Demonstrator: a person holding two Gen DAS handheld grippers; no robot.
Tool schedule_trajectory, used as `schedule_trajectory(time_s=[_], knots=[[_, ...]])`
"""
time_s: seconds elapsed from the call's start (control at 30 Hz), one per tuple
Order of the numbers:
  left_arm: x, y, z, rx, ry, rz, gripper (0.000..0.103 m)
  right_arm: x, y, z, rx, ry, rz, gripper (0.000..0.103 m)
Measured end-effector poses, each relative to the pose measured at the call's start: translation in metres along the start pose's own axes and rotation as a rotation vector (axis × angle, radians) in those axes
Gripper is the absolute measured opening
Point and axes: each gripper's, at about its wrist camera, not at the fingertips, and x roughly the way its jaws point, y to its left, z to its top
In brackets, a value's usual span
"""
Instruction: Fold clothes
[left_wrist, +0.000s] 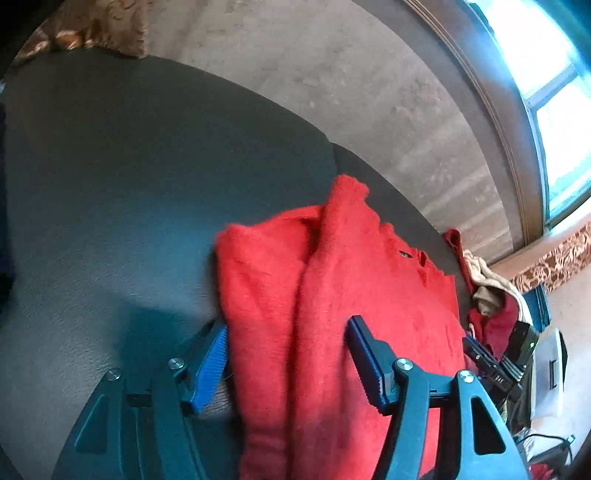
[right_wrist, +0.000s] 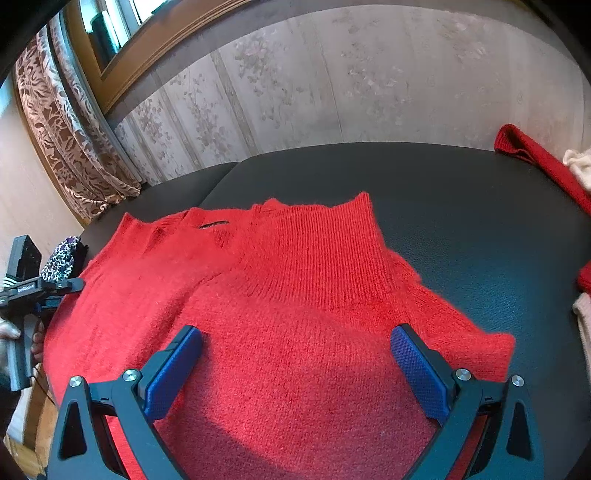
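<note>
Both tongs stand released over the bright red fuzzy knitted sweater (right_wrist: 280, 295), and neither grasps anything. Left tongs (left_wrist: 286, 360) have their ribbed blue pads (left_wrist: 212, 363) spread wide; a folded band of the sweater lies between them, but the pads do not press on it. Right tongs (right_wrist: 295, 369) are also wide apart, their blue pads hovering above the middle of the sweater, with the red knit under the gap.

The sweater lies spread on the dark grey leather-like tabletop (right_wrist: 461, 221), with a sleeve folded over the body and its ribbed cuff pointing to the far edge. A small dark label shows at the neck.

In the right wrist view, the left tongs appear at the left edge of the sweater, held by a hand (right_wrist: 11, 332). At the right side of the tabletop lie a darker red knitted garment (right_wrist: 535, 166) and a cream garment (right_wrist: 578, 162), apart from the sweater. Behind the tabletop stand a wall with pale flowered wallpaper (right_wrist: 332, 81), a brown lace curtain (right_wrist: 66, 147) and a window with a wooden frame (left_wrist: 546, 92).
</note>
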Motion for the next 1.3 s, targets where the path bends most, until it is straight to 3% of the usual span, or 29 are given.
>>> schedule_trajectory(time_s=[0.13,0.2,0.3,0.63,0.8,1.0,1.3], knots=[[0.001,0.010,0.003,-0.060,0.004,-0.039,0.027,-0.002,-0.002,0.000,0.012,-0.007,0.016,0.103],[0.000,0.013,0.006,-0.074,0.001,-0.036,0.022,-0.002,-0.002,-0.001,0.015,-0.008,0.019,0.103],[-0.002,0.009,0.013,-0.074,-0.001,-0.009,0.020,-0.002,0.004,0.002,-0.006,0.022,0.028,0.103],[-0.040,0.010,0.055,-0.037,-0.051,0.082,0.018,-0.036,0.060,0.008,-0.347,0.263,0.214,0.102],[-0.052,0.006,0.066,-0.003,-0.038,0.101,0.018,-0.035,0.080,0.014,-0.462,0.320,0.276,0.102],[-0.068,-0.008,0.067,-0.024,-0.036,0.007,0.016,0.016,0.069,0.000,-0.542,0.505,0.270,0.103],[-0.077,-0.067,0.058,-0.129,-0.041,-0.219,0.014,0.010,0.040,-0.003,-0.420,0.371,0.351,0.103]])
